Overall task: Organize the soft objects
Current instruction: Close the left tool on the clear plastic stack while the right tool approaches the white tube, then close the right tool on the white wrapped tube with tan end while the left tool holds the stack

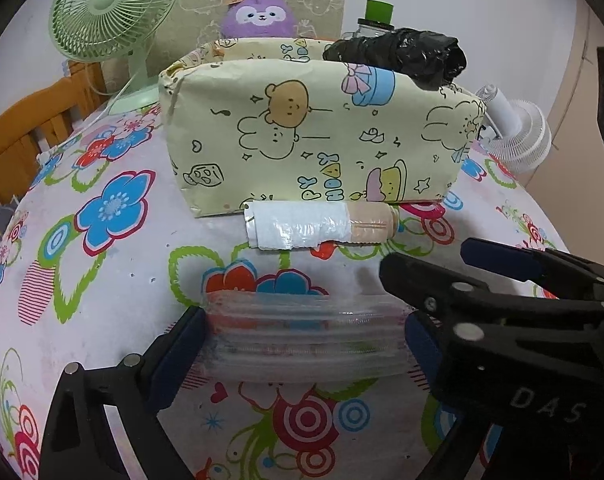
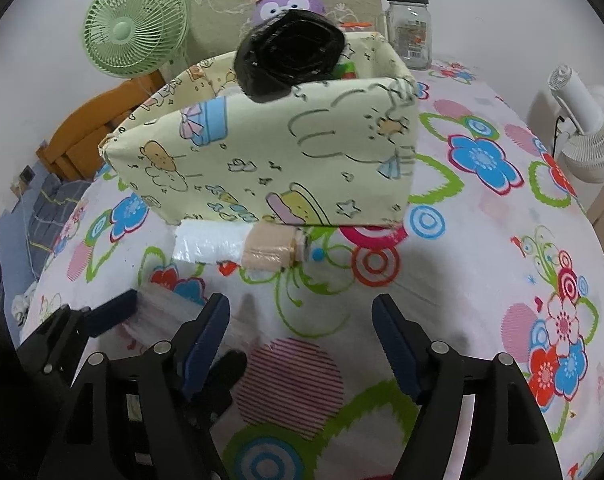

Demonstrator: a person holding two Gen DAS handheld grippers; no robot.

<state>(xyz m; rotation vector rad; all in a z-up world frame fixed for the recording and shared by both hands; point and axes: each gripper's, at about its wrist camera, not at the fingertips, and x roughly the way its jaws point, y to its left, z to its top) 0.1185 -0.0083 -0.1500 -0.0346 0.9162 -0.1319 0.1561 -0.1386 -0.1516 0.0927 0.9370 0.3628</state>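
A stack of clear zip bags (image 1: 306,336) lies on the flowered tablecloth between the fingers of my left gripper (image 1: 306,340), whose pads touch both its ends. A white and beige bag roll (image 1: 322,224) lies against the front of the cream cartoon-print box (image 1: 314,140). A black bag roll (image 1: 398,56) rests on the box's rim. My right gripper (image 2: 302,336) is open and empty over the cloth, right of the clear bags (image 2: 158,308). The right wrist view also shows the white and beige roll (image 2: 238,248), the box (image 2: 282,156) and the black roll (image 2: 290,52).
A green fan (image 1: 110,12) stands back left, a white fan (image 1: 518,132) at the right. A purple plush (image 1: 258,16) and a jar with a green lid (image 1: 376,20) stand behind the box. A wooden chair (image 1: 26,128) is at the table's left edge.
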